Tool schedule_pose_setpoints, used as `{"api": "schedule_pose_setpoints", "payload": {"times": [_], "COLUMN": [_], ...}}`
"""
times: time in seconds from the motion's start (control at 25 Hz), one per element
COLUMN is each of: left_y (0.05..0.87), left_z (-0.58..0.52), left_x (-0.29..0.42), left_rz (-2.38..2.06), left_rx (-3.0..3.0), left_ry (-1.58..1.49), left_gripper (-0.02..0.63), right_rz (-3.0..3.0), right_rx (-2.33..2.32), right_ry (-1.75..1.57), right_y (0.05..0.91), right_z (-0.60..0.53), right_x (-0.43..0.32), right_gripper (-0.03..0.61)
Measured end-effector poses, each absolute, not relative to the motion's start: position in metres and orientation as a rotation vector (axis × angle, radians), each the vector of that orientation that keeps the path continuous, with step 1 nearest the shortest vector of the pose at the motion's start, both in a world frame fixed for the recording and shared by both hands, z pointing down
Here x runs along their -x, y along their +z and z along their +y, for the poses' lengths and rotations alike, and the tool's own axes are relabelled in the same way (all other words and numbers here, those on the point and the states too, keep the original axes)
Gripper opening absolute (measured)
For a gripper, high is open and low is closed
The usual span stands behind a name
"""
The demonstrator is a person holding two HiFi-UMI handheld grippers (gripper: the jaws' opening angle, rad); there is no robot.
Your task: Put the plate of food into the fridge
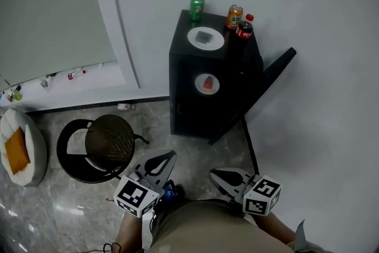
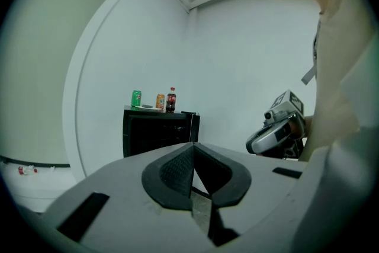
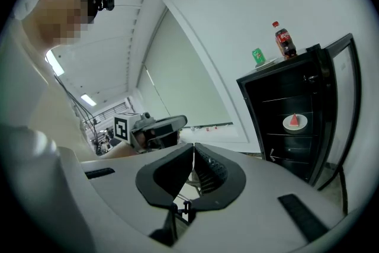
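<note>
The left tool and the right tool are held low in front of the person, side by side and well short of the fridge. Each has its jaws pressed together with nothing between them. The small black fridge stands against the far wall, its door swung open to the right. A plate with a watermelon slice sits on a shelf inside. On top of the fridge are a second plate holding something dark, a green can, an orange can and a cola bottle. A round black stool stands on the floor, left of the fridge.
</note>
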State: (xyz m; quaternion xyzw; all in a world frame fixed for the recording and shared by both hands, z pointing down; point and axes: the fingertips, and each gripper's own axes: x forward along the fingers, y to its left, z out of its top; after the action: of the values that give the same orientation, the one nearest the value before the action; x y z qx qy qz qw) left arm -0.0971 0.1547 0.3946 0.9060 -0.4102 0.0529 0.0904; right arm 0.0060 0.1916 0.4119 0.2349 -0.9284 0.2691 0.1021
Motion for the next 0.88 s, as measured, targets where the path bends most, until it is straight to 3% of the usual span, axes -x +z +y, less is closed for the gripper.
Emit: {"api": "schedule_pose_setpoints", "payload": {"times": [0.36,0.88], "left_y": [0.404,0.405], "left_z": [0.125,0.096], "left_x": [0.134,0.133], "left_rz": [-1.169,-1.16], "left_rx": [-2.703,-2.688], "left_ry": [0.128,0.137], "left_gripper": [0.011,0.011], "right_rz": [-2.694,-2.695], "right_rx": [-0.724,-0.65], "right_ry": [0.785,0.789], "right_y": [0.417,0.417], "right_z": [0.166,0.128], "right_x": [0.03,0.042], "right_gripper": [0.021,0.021]}}
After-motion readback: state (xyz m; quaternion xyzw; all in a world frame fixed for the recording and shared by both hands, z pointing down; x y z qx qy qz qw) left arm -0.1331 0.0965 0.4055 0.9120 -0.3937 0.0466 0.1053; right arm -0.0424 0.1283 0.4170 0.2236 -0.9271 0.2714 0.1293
